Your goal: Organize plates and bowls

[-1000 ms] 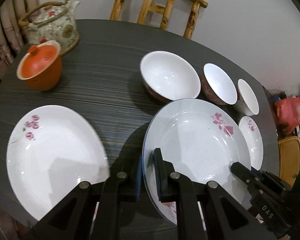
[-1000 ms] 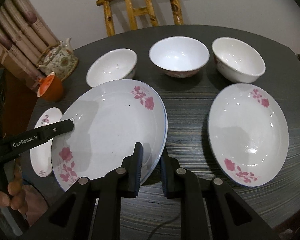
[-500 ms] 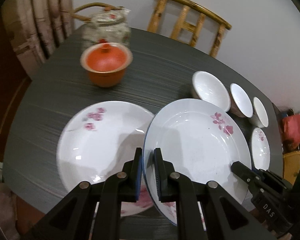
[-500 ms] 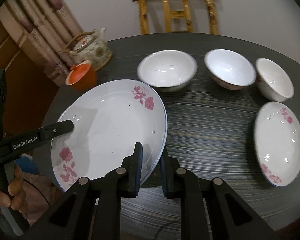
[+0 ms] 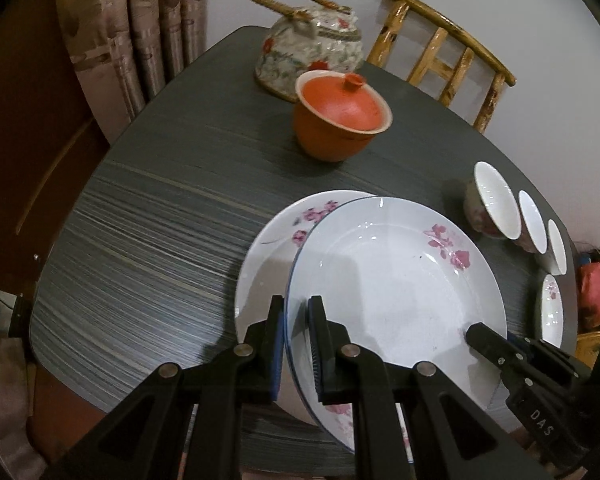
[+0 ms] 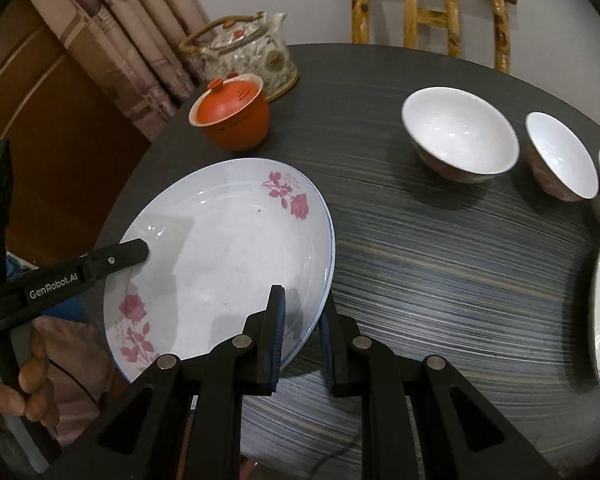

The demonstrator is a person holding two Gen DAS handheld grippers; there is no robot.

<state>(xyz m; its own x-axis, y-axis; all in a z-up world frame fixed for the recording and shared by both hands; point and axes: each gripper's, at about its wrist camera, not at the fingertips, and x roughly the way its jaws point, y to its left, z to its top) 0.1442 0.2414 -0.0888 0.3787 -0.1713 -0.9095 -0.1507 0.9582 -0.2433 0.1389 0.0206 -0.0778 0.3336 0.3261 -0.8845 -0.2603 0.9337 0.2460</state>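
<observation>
**Carried plate now over second plate**

L gripper (image 5: 296, 344) and R gripper (image 6: 302, 336) each clamp opposite rims of the carried plate (image 5: 396, 292), nothing on it. It overlaps the second plate (image 5: 268, 256), just ahead-left of L gripper. Three bowls (image 6: 460, 132), all empty, ahead-right of R gripper. Orange lidded cup (image 5: 340, 116): contents hidden. A second ago the two plates lay apart; since then the gap has closed.

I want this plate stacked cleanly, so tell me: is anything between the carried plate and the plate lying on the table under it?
Nothing visible. The carried plate, pinched at opposite rims by the left tool and right tool, already overlaps the resting plate, whose exposed surface is bare. The orange lidded cup stands clear beyond.
</observation>
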